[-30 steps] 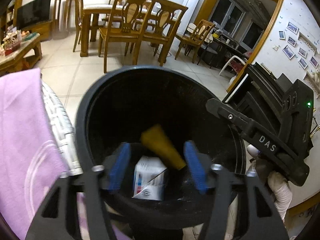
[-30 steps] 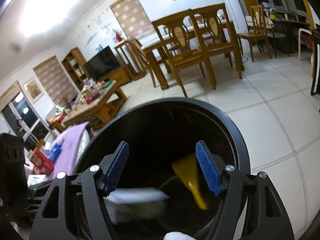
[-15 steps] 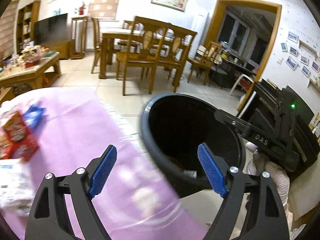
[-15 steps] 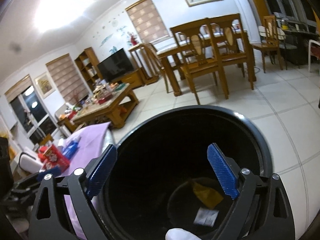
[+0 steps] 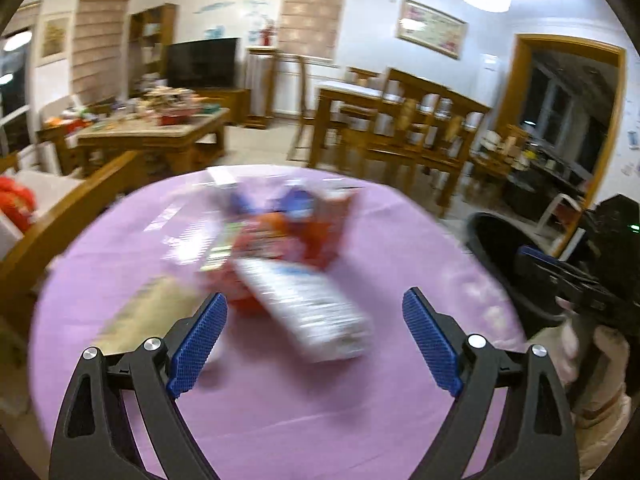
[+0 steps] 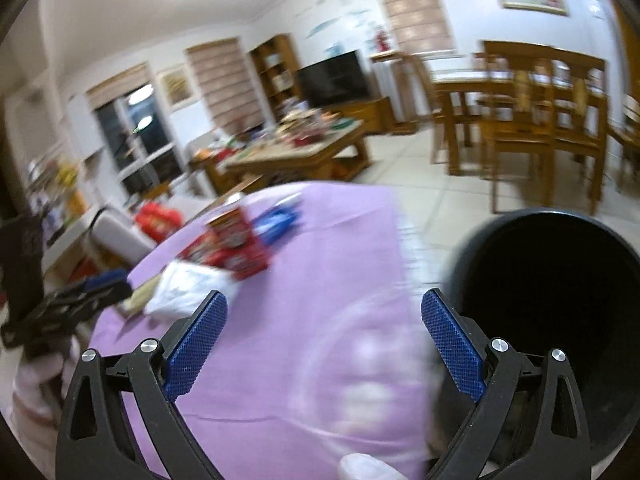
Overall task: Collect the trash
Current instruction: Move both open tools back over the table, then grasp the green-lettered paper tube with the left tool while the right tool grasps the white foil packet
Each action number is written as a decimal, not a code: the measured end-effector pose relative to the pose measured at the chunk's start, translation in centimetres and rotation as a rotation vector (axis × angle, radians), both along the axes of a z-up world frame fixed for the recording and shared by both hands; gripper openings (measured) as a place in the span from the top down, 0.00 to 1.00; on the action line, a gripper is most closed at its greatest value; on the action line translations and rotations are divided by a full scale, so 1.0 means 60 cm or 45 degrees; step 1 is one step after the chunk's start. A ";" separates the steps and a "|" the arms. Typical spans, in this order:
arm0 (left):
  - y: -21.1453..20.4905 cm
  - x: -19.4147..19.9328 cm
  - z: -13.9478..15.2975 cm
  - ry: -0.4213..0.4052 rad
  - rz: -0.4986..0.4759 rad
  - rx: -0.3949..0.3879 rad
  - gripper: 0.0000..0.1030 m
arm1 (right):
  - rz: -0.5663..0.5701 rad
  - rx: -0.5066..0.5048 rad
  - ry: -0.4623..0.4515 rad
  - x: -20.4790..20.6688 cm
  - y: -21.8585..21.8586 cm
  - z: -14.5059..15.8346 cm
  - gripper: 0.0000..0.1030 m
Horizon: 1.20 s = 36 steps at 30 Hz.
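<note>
A pile of trash lies on the purple-covered table (image 5: pixel 280 420): a white carton (image 5: pixel 308 312) in front, red packets (image 5: pixel 288 236) and a blue wrapper (image 5: pixel 298 202) behind, a tan flat piece (image 5: pixel 148 316) to the left. My left gripper (image 5: pixel 314 344) is open and empty just short of the white carton. My right gripper (image 6: pixel 322 344) is open and empty over the table (image 6: pixel 312 280), with the black bin (image 6: pixel 560 300) to its right. The pile also shows in the right wrist view: red packets (image 6: pixel 232 248), white carton (image 6: pixel 188 288). The views are blurred.
The black bin (image 5: pixel 500 248) stands off the table's right edge. A wooden coffee table (image 5: pixel 160 132) full of clutter, a dining table with chairs (image 5: pixel 400 120) and a tiled floor lie beyond. A sofa arm (image 5: pixel 60 216) is at the left.
Both grippers swung left, away from over the bin and back over the purple table. The yellow piece and white carton dropped into the bin; the jaws opened wide and are empty.
</note>
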<state>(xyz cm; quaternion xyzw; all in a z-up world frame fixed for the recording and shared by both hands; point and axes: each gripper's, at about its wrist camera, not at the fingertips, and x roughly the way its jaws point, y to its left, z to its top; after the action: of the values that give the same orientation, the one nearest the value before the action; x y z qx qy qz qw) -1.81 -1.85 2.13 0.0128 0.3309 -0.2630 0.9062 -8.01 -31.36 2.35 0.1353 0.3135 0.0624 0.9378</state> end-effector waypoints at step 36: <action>0.148 0.166 -0.090 0.297 0.073 0.173 0.73 | 0.302 -0.240 0.273 0.193 0.314 -0.070 0.51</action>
<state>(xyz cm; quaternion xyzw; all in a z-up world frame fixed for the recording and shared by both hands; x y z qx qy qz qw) 8.13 7.05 -3.30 0.0340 0.4512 -0.2138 0.8658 3.59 -12.53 -1.87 0.0147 0.4299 0.1282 0.8936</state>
